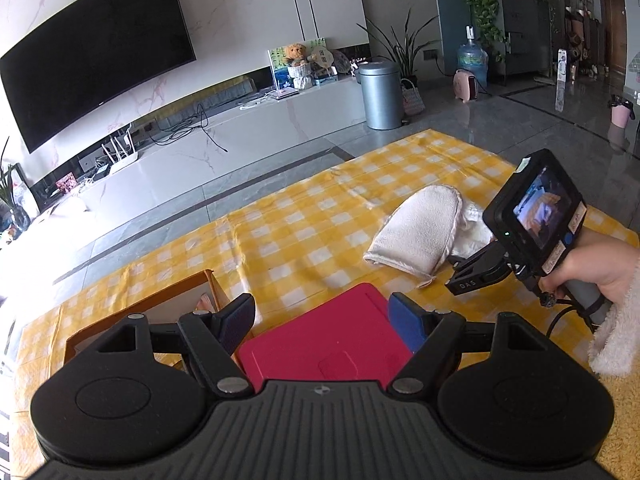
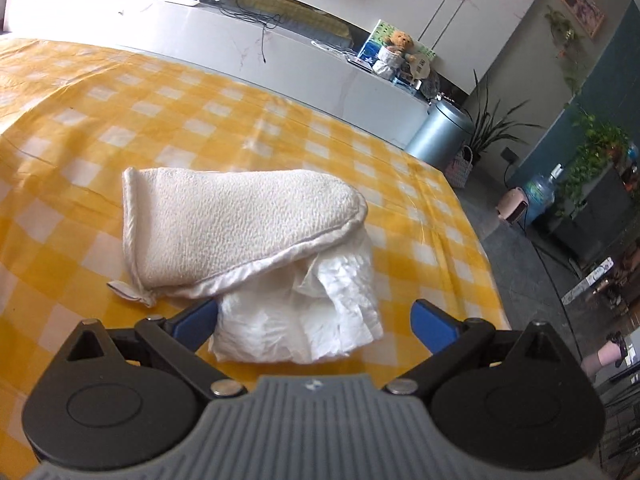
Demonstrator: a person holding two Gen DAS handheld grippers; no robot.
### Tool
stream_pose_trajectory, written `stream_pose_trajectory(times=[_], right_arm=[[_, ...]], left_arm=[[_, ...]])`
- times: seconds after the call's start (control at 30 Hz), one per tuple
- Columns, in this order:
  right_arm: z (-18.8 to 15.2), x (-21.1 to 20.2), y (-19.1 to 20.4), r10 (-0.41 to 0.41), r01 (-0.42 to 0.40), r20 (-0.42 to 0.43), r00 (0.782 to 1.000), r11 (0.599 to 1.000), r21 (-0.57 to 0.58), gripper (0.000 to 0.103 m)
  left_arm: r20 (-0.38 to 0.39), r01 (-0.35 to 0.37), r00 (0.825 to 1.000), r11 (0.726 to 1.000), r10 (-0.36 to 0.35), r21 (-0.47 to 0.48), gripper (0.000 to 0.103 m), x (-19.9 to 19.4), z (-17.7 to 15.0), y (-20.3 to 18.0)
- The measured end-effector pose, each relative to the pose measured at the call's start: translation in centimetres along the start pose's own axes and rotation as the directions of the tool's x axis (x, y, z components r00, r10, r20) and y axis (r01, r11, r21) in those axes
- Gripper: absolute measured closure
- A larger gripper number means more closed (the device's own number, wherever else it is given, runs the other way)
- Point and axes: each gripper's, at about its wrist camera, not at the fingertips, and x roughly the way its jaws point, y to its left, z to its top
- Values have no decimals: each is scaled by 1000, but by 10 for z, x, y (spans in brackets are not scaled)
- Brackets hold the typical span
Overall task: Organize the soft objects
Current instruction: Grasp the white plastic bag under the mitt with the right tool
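A cream terry mitt (image 2: 236, 224) lies on the yellow checked tablecloth (image 2: 80, 128), partly over a crumpled white tissue wad (image 2: 304, 320). My right gripper (image 2: 316, 322) is open, its blue fingers on either side of the wad's near end, pads apart from it. The left wrist view shows the same mitt (image 1: 416, 232) at the right, with the right gripper's body in a hand (image 1: 596, 268) beside it. My left gripper (image 1: 324, 320) is open above a red flat lid (image 1: 332, 344), nothing between its fingers.
An open cardboard box (image 1: 148, 312) sits left of the red lid. Beyond the table's far edge are grey floor, a white TV bench (image 1: 224, 148), a metal bin (image 1: 380, 96) and potted plants. The table's right edge (image 2: 476, 240) runs close to the wad.
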Motion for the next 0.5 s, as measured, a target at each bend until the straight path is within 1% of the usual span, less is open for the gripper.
stream_pose_trajectory(times=[0.03, 0.1, 0.17, 0.23, 0.27, 0.3, 0.33, 0.37, 0.4, 0.43, 0.5], right_arm=[[0, 3, -1, 7, -7, 4, 1000, 1000, 1, 3], [0, 8, -7, 52, -52, 8, 999, 998, 43, 3], [1, 13, -11, 79, -80, 20, 997, 993, 86, 3], [2, 18, -11, 107, -110, 32, 994, 989, 99, 3], [1, 21, -12, 128, -130, 21, 992, 986, 102, 4], [1, 22, -13, 144, -145, 17, 989, 982, 121, 7], [1, 23, -16, 167, -167, 11, 986, 975, 149, 16], [1, 24, -20, 214, -211, 6, 977, 958, 195, 23], [1, 23, -24, 257, -252, 8, 966, 940, 231, 43], [0, 22, -24, 271, -266, 10, 962, 933, 242, 60], [0, 17, -17, 259, -254, -2, 966, 950, 181, 69]], left_arm=[[4, 9, 1000, 1000, -9, -1, 14, -3, 1, -1], [4, 24, 1000, 1000, -24, 0, 14, -4, 1, -4], [-4, 30, 1000, 1000, -30, 7, 14, -5, 2, -6], [-12, 25, 1000, 1000, -24, 8, 14, -5, 2, -7], [-13, 21, 1000, 1000, -21, 7, 14, -6, 2, -6], [-14, 17, 1000, 1000, -17, 7, 14, -7, 2, -7], [-14, 15, 1000, 1000, -14, 6, 14, -8, 2, -7], [-13, 13, 1000, 1000, -13, 5, 14, -9, 1, -7], [-11, 13, 1000, 1000, -13, 4, 14, -10, 1, -7], [-11, 13, 1000, 1000, -13, 1, 14, -11, 1, -7], [-16, 10, 1000, 1000, -11, -9, 14, -11, 2, -6]])
